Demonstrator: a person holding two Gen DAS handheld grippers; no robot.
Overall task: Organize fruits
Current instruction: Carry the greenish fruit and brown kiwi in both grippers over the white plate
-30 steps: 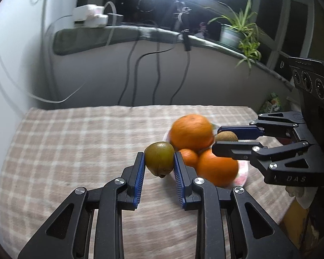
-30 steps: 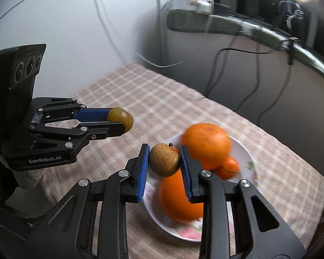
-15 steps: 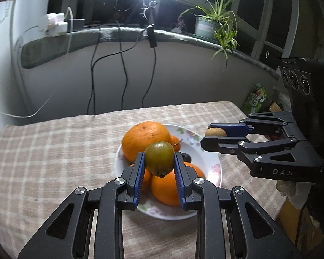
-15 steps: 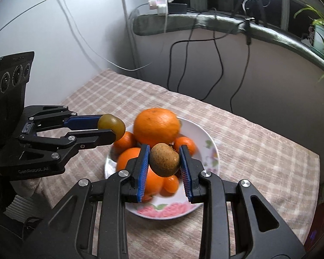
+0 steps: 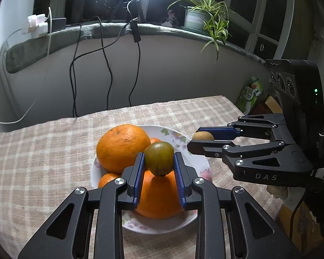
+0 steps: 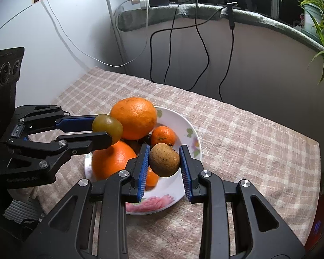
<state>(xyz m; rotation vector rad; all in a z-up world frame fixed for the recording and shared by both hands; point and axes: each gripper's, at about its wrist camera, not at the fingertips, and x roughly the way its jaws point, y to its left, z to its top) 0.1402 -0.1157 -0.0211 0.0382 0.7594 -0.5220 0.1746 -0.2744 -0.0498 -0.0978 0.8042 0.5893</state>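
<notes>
Your left gripper (image 5: 159,161) pinches a green kiwi (image 5: 159,158); your right gripper (image 6: 164,161) pinches a brown kiwi (image 6: 164,159). Both hang over the plate (image 6: 190,133) of oranges (image 6: 133,117) on the checked cloth (image 6: 248,133). Beyond, cables (image 5: 105,64) drop from the sill, where a plant (image 5: 207,19) stands.

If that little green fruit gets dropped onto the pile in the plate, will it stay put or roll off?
The green fruit looks round and smooth, so it would probably roll. The oranges beneath are domed, offering little flat rest. The plate seems shallow, so it might slip over the rim unless the left hand-held gripper lowers it into a gap.
</notes>
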